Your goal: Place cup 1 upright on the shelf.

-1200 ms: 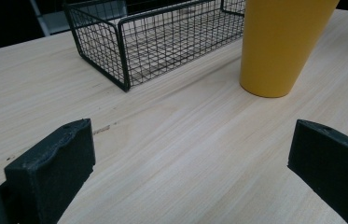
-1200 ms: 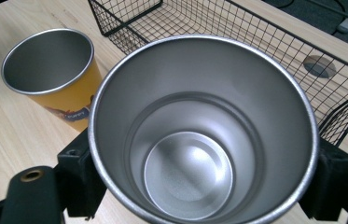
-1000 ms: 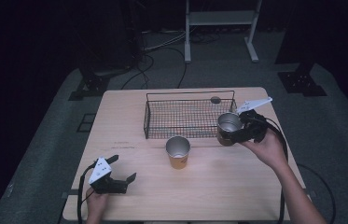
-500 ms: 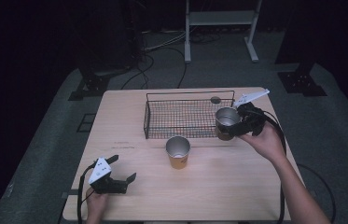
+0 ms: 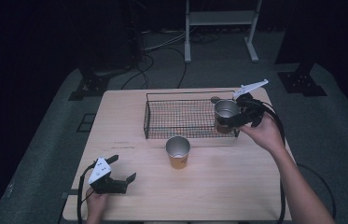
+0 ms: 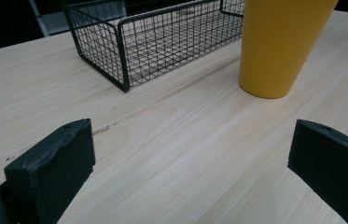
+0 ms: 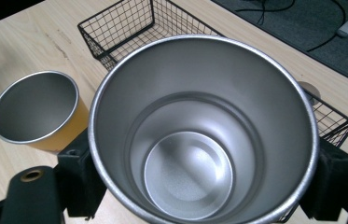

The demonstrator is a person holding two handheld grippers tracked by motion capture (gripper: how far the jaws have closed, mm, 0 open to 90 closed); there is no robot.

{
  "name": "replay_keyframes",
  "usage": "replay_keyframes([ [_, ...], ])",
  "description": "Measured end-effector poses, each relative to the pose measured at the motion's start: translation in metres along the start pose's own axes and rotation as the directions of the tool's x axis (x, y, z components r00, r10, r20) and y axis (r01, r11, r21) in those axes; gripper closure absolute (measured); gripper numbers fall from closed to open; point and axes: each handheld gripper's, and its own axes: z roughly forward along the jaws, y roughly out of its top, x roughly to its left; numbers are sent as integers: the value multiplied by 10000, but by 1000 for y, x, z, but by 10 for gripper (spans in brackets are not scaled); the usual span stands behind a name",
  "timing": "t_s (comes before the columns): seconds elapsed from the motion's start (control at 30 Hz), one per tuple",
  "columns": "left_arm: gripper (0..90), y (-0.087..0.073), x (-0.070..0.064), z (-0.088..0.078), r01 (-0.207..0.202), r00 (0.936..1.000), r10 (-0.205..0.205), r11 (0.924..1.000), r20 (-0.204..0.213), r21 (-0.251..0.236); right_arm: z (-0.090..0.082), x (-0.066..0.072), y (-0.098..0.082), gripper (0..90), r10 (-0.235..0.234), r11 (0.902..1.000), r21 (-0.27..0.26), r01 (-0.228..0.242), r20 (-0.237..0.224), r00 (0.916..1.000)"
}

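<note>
Right gripper (image 5: 232, 122) is clamped on a steel cup (image 5: 226, 115), jaws on either side of its wall, cup upright and mouth up, held off the table over the right end of the wire basket (image 5: 181, 119). In the right gripper view the steel cup (image 7: 204, 130) sits between the two black jaws, inside empty and shiny, with the basket (image 7: 129, 28) behind and below it. A yellow cup (image 5: 178, 152) with a metal lining stands upright on the wooden table (image 5: 237, 186), just in front of the basket's near wall, apart from it, near the middle of the table; also seen at the left in the right gripper view (image 7: 41, 114), empty. Left gripper (image 5: 120, 170) rests low at the near left corner of the table, held by the person's left hand (image 5: 96, 205), jaws spread wide with nothing between them; the left gripper view looks along bare tabletop toward the yellow cup (image 6: 279, 46) and the basket's corner (image 6: 120, 51), both well apart from the jaws. A small round disc (image 5: 215, 99) lies on the table behind the basket, near the held cup. Right hand (image 5: 266, 135) grips the tool from the table's right side, cable trailing back along the forearm.
</note>
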Motion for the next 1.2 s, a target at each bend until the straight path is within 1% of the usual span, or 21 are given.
replay_keyframes([
  [0.2,0,0,0,0,-12,10000,12,10000,3,-8,4,-6,9,177,-1,10000,48,1,64,10000],
  [0.37,0,0,0,0,-27,10000,27,10000,8,-21,8,-12,19,177,89,9999,125,-90,94,9999],
  [0.47,0,0,0,0,2,10000,-2,10000,22,-30,10,-14,22,177,58,10000,65,-58,107,9999],
  [0.5,0,0,0,0,7,10000,-7,10000,15,-32,12,-17,25,177,148,9998,93,-149,56,9999],
  [0.67,0,0,0,-1,-1,10000,1,10000,22,-52,18,-21,31,177,153,9997,191,-155,125,9998],
  [0.7,0,0,0,-1,-6,10000,6,10000,24,-49,20,-21,34,177,216,9996,181,-219,150,9997],
  [0.77,0,0,0,-1,-3,10000,3,10000,25,-52,22,-23,35,177,337,9994,86,-337,5,9994],
  [0.87,0,0,0,-1,-6,10000,6,10000,34,-60,25,-24,36,177,366,9993,25,-366,53,9993],
  [0.9,0,0,0,-1,-14,10000,15,10000,38,-62,28,-26,36,177,504,9987,7,-504,54,9987],
  [0.93,0,0,0,-1,-14,10000,15,10000,38,-62,28,-26,36,177,504,9987,7,-504,54,9987],
  [0.97,0,0,0,-1,-5,10000,5,10000,43,-63,32,-27,36,177,555,9985,-46,-554,71,9984],
  [1.03,0,0,0,-1,-6,10000,7,10000,49,-63,34,-28,36,177,587,9983,-37,-586,74,9982],
  [1.07,0,0,0,-1,-9,10000,10,10000,54,-60,39,-29,36,177,578,9983,17,-578,129,9982],
  [1.2,0,0,1,-1,9,10000,-9,10000,68,-36,45,-31,36,177,679,9976,103,-680,112,9976],
])
